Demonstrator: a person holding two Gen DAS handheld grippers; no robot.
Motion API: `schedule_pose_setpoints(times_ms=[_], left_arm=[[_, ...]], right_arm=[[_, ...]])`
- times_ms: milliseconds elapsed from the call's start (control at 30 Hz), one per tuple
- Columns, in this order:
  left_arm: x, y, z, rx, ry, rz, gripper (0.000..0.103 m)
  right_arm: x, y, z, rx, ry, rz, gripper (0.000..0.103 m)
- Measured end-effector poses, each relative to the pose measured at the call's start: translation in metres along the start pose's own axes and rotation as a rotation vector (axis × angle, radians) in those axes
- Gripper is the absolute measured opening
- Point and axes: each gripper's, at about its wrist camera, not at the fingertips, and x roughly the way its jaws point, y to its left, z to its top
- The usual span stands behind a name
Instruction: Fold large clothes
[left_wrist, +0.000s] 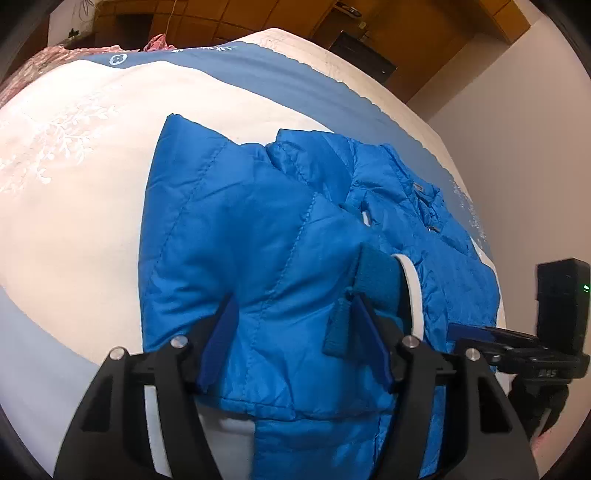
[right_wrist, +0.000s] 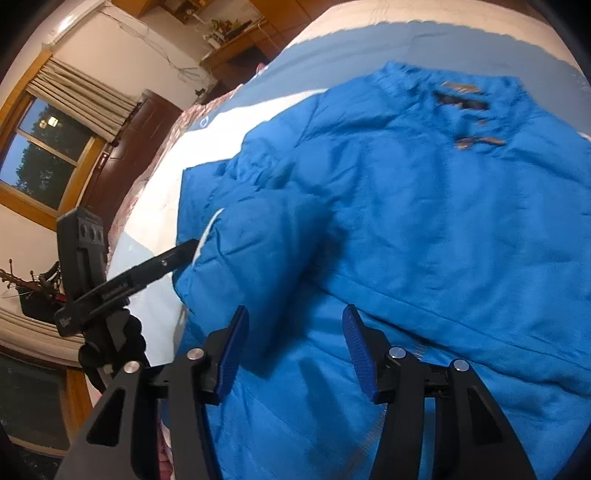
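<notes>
jacket (left_wrist: 258, 236) puffy, slick, light, springs back | grab at cuff (left_wrist: 376, 280) or hem | left gripper (left_wrist: 291, 343) and right gripper (right_wrist: 291, 350) both spread, gripping nothing

Light: warm, fairly bright indoors, dusk in window (right_wrist: 48, 147) | Shadows: soft on jacket (right_wrist: 406, 221) | Blur: right view smeared, left sharp | Edges: fisheye bending, dark corners

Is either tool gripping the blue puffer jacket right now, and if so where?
Neither. The left tool and right tool both stand open above the blue quilted puffer jacket, pads pressing nothing.
</notes>
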Motion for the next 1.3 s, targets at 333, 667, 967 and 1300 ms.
schedule_pose_setpoints(times_ms=[333, 667, 967, 1300], left_arm=[[-0.004, 0.002, -0.002, 0.017, -0.022, 0.01, 0.062], [-0.022, -0.029, -0.016, 0.119, -0.089, 0.065, 0.062], [-0.017, -0.064, -0.028, 0.228, -0.102, 0.119, 0.062], [-0.008, -0.067, -0.031, 0.235, -0.087, 0.142, 0.062]], right_arm=[[0.017, 0.003, 0.007, -0.02, -0.04, 0.041, 0.011], [-0.046, -0.026, 0.0, -0.007, -0.18, -0.047, 0.004], [-0.089, -0.085, -0.007, 0.074, -0.249, -0.254, 0.004], [-0.096, -0.075, -0.019, 0.013, -0.264, -0.325, 0.021]])
